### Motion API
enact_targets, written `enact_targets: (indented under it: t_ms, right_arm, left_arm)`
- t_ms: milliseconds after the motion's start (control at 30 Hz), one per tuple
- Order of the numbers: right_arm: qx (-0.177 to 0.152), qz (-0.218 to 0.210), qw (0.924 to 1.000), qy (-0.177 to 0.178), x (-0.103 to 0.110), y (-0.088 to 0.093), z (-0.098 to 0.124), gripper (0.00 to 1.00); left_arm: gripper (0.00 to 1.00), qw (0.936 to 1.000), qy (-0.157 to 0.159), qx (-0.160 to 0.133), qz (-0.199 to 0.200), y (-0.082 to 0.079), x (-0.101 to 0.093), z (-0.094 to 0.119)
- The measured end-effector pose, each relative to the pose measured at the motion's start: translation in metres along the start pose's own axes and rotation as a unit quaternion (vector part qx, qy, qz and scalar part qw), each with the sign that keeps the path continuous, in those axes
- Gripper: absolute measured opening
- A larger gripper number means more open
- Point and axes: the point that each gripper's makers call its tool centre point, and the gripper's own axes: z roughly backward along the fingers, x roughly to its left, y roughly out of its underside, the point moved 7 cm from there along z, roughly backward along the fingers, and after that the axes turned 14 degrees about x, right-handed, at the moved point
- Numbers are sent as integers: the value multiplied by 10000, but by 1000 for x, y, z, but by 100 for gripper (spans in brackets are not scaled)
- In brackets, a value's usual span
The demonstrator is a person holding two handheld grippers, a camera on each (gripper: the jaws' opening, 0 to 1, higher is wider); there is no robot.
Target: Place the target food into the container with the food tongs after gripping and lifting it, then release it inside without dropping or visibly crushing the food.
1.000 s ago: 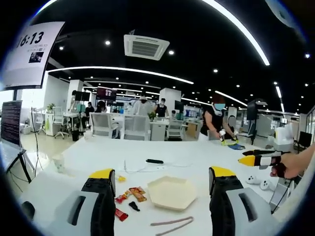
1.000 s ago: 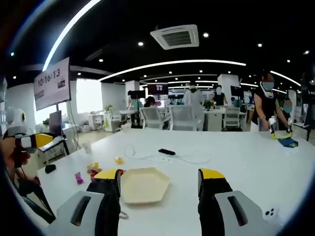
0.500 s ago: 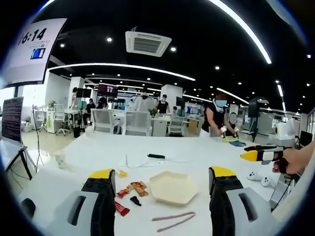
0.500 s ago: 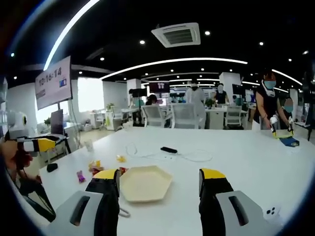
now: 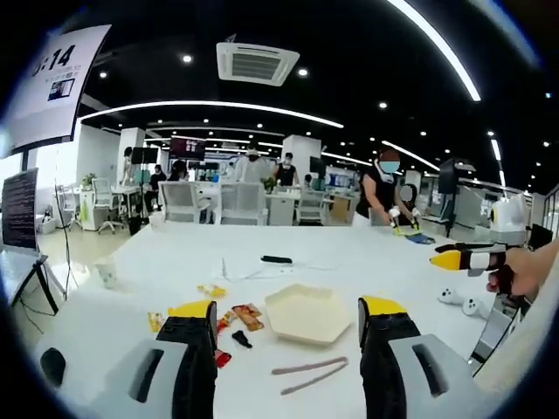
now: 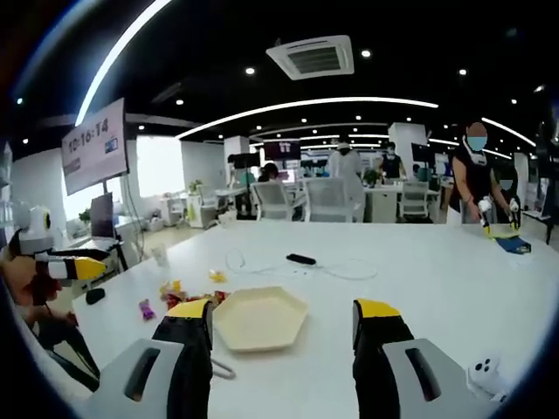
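Nothing is done yet: both grippers (image 5: 286, 327) (image 6: 281, 327) hover with fingers wide and empty, tongs (image 5: 307, 375) on the surface (image 5: 157, 262), snacks (image 5: 242, 316) beside the empty tray (image 5: 310, 312).

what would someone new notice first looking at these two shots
Probably the cream hexagonal plate in the middle of the long white table, seen between the open jaws in both gripper views. Beside it in the left gripper view lie colourful snack packets, with the food tongs on the table nearer the camera. Behind is a bright open office with people at desks.
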Motion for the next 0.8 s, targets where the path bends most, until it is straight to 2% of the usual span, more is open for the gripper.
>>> enact_targets:
  t_ms: [67,400,500,600,800]
  right_arm:
    - [-22,-19,10000,-3,0,-1,0,66]
    - [9,-76,10000,16,-2,3,3,66]
    - [14,-99,9999,14,-1,5,4,66]
    - [34,-98,9999,0,0,7,3,66]
    - [54,-107,9999,-28,1,8,3,66]
  left_arm:
    - [59,10000,-23,87,29,4,2,0]
    - [53,9989,-28,466,12,18,4,-3]
    - [52,9986,11,534,61,20,1,-4]
    - [52,9972,11,750,-23,25,-2,-6]
    - [50,9962,52,866,-51,29,-4,-5]
